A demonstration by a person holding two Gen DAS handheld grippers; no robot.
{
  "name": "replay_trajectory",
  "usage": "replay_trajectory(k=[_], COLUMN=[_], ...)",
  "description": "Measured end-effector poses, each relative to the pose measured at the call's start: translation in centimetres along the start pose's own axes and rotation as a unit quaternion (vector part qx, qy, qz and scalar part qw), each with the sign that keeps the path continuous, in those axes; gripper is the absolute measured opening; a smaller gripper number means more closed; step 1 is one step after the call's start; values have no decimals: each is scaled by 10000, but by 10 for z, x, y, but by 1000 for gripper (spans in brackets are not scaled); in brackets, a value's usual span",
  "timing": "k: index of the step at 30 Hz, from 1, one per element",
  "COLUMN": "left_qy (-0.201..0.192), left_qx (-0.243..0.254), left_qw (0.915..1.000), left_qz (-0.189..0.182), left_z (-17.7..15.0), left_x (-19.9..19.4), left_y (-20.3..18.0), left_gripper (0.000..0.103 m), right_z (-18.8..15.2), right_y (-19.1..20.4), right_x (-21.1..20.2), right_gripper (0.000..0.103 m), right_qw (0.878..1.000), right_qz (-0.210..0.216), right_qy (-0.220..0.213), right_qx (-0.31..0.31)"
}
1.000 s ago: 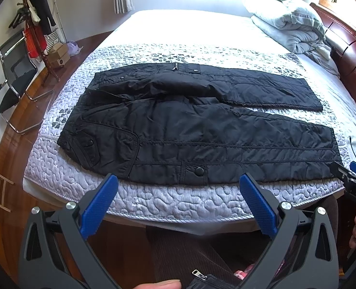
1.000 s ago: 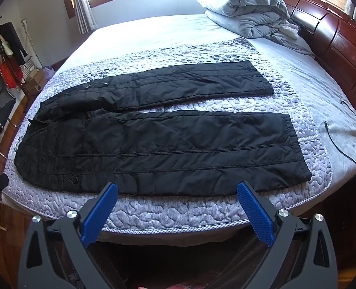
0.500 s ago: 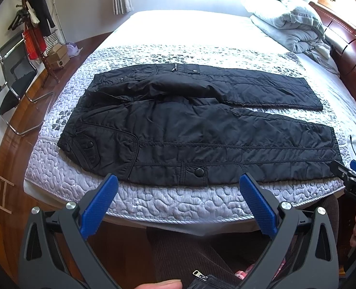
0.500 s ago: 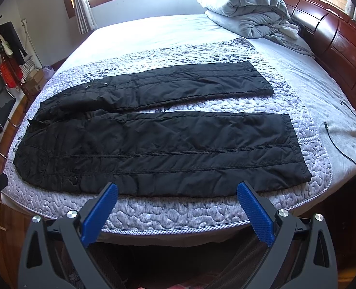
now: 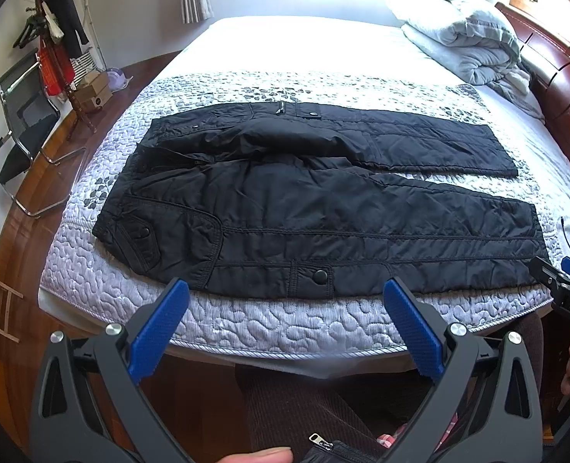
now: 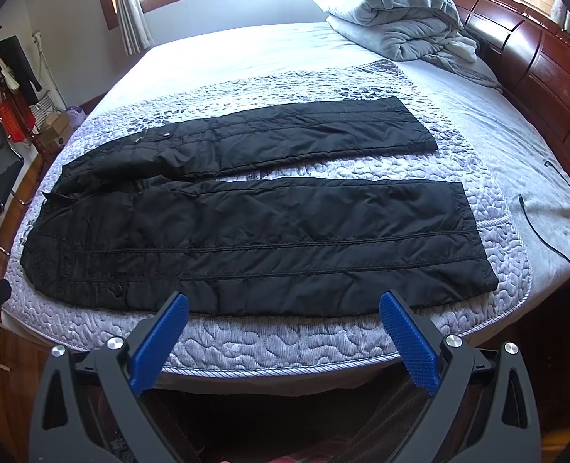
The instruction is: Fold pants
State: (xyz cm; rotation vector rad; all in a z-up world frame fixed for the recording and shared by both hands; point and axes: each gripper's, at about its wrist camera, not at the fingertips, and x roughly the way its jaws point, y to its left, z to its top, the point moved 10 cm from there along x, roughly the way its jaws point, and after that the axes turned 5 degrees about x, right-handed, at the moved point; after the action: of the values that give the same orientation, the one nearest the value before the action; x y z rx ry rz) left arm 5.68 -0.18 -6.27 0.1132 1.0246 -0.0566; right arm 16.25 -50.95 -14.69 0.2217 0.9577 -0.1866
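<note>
**Folding not yet begun: pants flat, both tools clear**

Reading left to right. Left gripper (image 5: pixel 285 308): jaws spread wide, nothing between them, held off the near edge of the bed, level with the hip pocket and snap of the nearer leg. No contact with cloth.

Black quilted padded pants (image 5: pixel 315 208): laid out full length across the grey pebble-patterned quilted bedspread (image 5: pixel 285 324), waistband to the left, cuffs to the right. Legs lie apart with a strip of bedspread showing between them toward the cuffs. Far leg sits a little rumpled near the seat. No fold visible anywhere.

Right gripper (image 6: pixel 283 314): jaws likewise wide and empty, held off the bed edge opposite the lower half of the nearer leg, not touching.

Judgement: zero folds done. Remaining, presumably: bring one leg over the other, then fold lengthwise cuffs toward waist.
</note>
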Motion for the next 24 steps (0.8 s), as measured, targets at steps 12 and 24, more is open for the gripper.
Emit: replay_trajectory(k=[12, 24], left_qy=[-51, -59], left_qx=[19, 25], left_qw=[10000, 10000], left_qz=[1, 14], left_z=[6, 7], left_x=[0, 0], left_y=[1, 1], left_gripper=[101, 101], right_z=[2, 3], right_y=[-1, -3], right_x=[1, 3], right_gripper=[99, 99], right_qw=[10000, 10000], right_qz=[-6, -11], right_qy=[-14, -8], right_qx=[14, 37])
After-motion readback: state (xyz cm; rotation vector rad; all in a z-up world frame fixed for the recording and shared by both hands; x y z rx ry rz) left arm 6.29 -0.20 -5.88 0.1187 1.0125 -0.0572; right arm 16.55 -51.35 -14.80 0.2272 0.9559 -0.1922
